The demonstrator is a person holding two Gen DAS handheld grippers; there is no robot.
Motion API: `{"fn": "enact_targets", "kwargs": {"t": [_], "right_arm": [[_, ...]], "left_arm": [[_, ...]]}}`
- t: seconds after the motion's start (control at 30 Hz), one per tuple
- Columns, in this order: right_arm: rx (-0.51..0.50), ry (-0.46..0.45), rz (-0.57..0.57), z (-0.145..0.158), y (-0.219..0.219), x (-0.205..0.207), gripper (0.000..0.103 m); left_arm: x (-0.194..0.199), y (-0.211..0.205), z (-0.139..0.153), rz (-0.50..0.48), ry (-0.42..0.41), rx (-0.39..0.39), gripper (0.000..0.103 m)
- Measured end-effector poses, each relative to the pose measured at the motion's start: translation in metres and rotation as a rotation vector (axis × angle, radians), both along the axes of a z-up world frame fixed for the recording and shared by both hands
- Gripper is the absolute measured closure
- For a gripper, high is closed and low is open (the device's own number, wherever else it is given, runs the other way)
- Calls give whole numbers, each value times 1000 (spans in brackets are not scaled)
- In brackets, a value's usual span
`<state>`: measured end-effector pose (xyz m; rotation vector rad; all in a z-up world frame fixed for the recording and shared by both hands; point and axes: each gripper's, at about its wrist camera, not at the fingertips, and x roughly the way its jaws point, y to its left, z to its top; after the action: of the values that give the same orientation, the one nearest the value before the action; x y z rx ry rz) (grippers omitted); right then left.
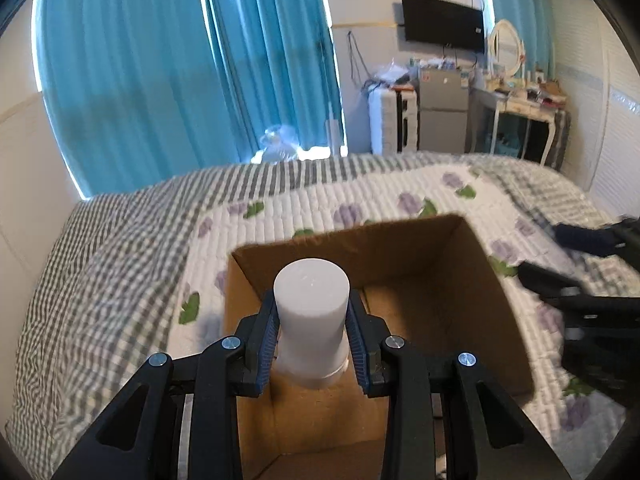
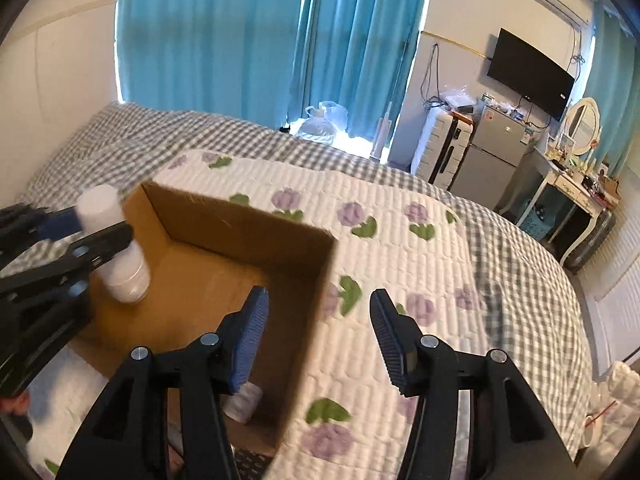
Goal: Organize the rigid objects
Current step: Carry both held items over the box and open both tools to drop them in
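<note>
My left gripper (image 1: 312, 340) is shut on a white cylindrical bottle (image 1: 311, 316) and holds it upright over the near left part of an open cardboard box (image 1: 508, 312). The bottle also shows in the right wrist view (image 2: 116, 248), gripped at its middle by the left gripper (image 2: 92, 236), over the box (image 2: 248, 216). My right gripper (image 2: 316, 332) is open and empty, above the box's right wall. A small white object (image 2: 244, 400) lies in the box's near corner, partly hidden by the right gripper's left finger.
The box sits on a bed with a white quilt with purple flowers (image 2: 400, 248) and a grey checked sheet (image 1: 100, 264). Blue curtains (image 1: 180, 72), a small fridge (image 2: 492, 152), a dressing table (image 2: 576, 184) and a wall TV (image 1: 442, 22) stand beyond the bed.
</note>
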<state>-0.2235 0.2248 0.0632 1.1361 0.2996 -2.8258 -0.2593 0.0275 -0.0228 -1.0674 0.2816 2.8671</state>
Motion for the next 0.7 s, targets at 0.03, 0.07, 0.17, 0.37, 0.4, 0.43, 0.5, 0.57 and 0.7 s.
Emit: {"fn": "enact_targets", "kwargs": {"t": [0.03,0.07,0.17,0.37,0.4,0.43,0.5,0.57,0.7], "right_arm": [[2,-2,-3,-3,3,1,50],[0,-5,-7,-6,4,2,50],[-24,-18,-24,-19,14,0,50],[-26,-14,-32,-19,19,7,50],[-29,-7,-37,-14,20,11,50],[-31,-2,-40,-8,21,16,50],[-32,14,-46,7,20,29,44],[-29,45,-52,21,19,46,33],[-21,71,-45,40,11,86,28]], "left_arm": [[-3,1,-8,-1,-12,1,70],[-5,3,-16,-2,-30,10,69],[-5,4,-26,20,-27,-6,32],[15,3,-3,11,41,-1,13],[21,3,3,11,52,2,13],[30,1,14,5,69,14,12],[50,-5,29,-16,96,35,4],[69,-10,42,-20,132,40,0],[101,-17,56,-21,163,25,0]]}}
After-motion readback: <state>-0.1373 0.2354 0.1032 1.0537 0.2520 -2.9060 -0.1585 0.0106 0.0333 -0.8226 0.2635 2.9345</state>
